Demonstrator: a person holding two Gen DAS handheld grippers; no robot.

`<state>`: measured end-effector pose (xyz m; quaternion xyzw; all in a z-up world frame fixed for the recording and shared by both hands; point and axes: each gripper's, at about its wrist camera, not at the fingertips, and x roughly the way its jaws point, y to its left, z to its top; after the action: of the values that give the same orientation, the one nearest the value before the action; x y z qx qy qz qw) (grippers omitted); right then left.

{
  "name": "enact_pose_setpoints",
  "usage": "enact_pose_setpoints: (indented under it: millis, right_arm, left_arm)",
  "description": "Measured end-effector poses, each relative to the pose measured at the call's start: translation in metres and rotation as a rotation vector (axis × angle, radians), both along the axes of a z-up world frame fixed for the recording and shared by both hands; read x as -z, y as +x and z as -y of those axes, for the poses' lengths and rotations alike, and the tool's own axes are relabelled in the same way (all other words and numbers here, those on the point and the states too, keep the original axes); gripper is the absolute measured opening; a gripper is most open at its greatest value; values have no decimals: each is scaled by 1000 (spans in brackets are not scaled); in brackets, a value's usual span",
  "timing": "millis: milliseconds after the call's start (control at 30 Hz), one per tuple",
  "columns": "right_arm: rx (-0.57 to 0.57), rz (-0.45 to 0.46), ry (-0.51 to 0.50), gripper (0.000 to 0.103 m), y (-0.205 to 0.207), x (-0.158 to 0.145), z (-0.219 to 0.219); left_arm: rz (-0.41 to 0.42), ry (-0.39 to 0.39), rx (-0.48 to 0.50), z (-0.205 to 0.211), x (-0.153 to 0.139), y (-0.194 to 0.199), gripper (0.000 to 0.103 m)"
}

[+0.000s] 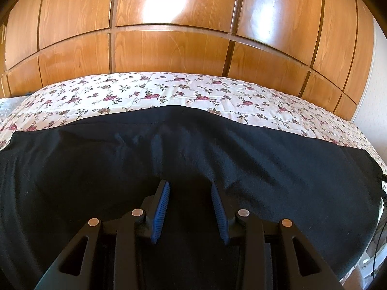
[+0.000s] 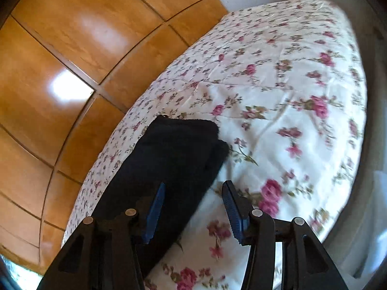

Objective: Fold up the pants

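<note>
Now, left wrist view: we see the black pants spread wide across the floral bedspread, reaching past both jaws to either side, with wooden wardrobe doors beyond the bed.
Left gripper: its 2 blue pads stand partly open over the dark cloth. We see a clear gap between them and cannot tell whether the tips touch the fabric, since black lies on black there; nothing looks pinched.
Right wrist view: we see one narrow end of the pants running up from under the left-hand jaw, its far edge lying ahead of the tips, with bare bedspread under and beyond the right-hand jaw.
Right gripper: its jaws stand about half open and empty, the cloth's edge passing between and below them.
Step in hand: we judge this a pause between folds, with both tools free above the garment.
Next move: we would lower the right jaws astride the cloth edge near its end, close on it, and have the left pinch its own edge before lifting both across.
</note>
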<state>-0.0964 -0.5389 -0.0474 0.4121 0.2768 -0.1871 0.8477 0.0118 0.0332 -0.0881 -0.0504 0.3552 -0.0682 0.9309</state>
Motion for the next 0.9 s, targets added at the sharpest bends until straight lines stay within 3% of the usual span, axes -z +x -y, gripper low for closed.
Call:
enact_pose_setpoints:
  millis: [67,200,300,467,633,900]
  right_arm:
    - [16,52,52,48,0,6,8]
    - [74,120,173,24,0,15,19]
    - [84,162,196,20,0,4,15]
    - [27,163,87,18,7,-44,-14]
    - [-51,156,-90,18,17,-98,-60]
    - [-196,242,-252,18,26,-156,-143]
  left_arm:
    - [1,-4,0,-1,1,0,37]
    - [-5,2,-1,0,0,1,37]
    - [-33,5,-1,-1,-3,4,37]
    - [-66,15,-32,-5,-11,5,37]
    - [-64,20,-91,-20,-13,1,37]
    - [-54,9,-124,-42,-10,-8,37]
